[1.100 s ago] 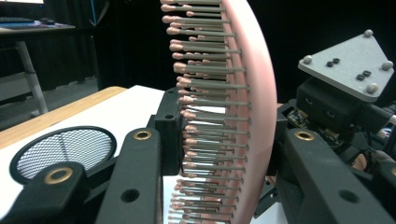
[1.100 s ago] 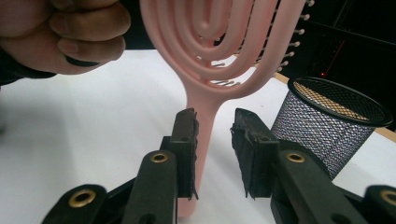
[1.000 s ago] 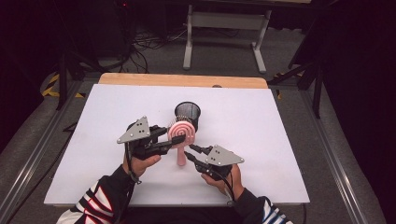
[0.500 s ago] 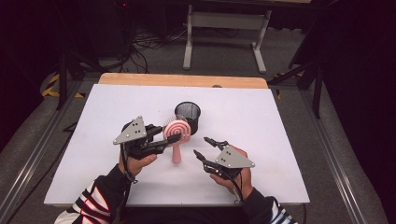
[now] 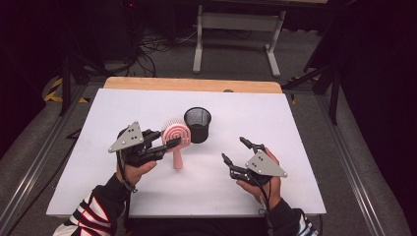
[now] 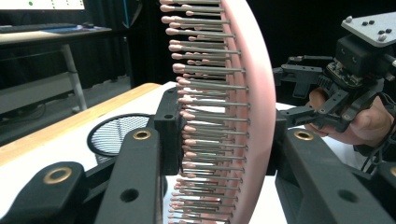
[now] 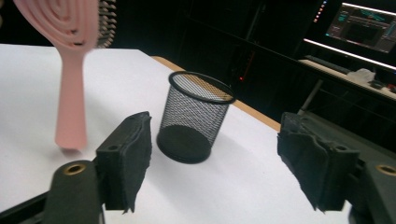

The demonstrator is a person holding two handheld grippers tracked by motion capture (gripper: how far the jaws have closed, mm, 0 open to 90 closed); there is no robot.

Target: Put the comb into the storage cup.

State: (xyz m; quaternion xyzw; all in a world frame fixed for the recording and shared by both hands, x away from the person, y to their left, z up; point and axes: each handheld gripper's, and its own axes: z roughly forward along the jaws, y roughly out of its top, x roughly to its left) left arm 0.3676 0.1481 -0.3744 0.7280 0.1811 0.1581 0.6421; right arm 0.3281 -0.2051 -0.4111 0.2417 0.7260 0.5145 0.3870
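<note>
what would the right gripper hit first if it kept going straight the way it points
Most likely the black mesh cup: in the right gripper view it stands between the open jaws of the right gripper, with bare white table before it. The pink hairbrush sits off to the side. Depth is uncertain.

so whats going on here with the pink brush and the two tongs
A person works at a white table with tongs in each hand. The left tongs are clamped on the head of a pink hairbrush, holding it upright beside a black mesh cup. The right tongs have just been opening, with nothing between their jaws, and sit apart from the brush.
</note>
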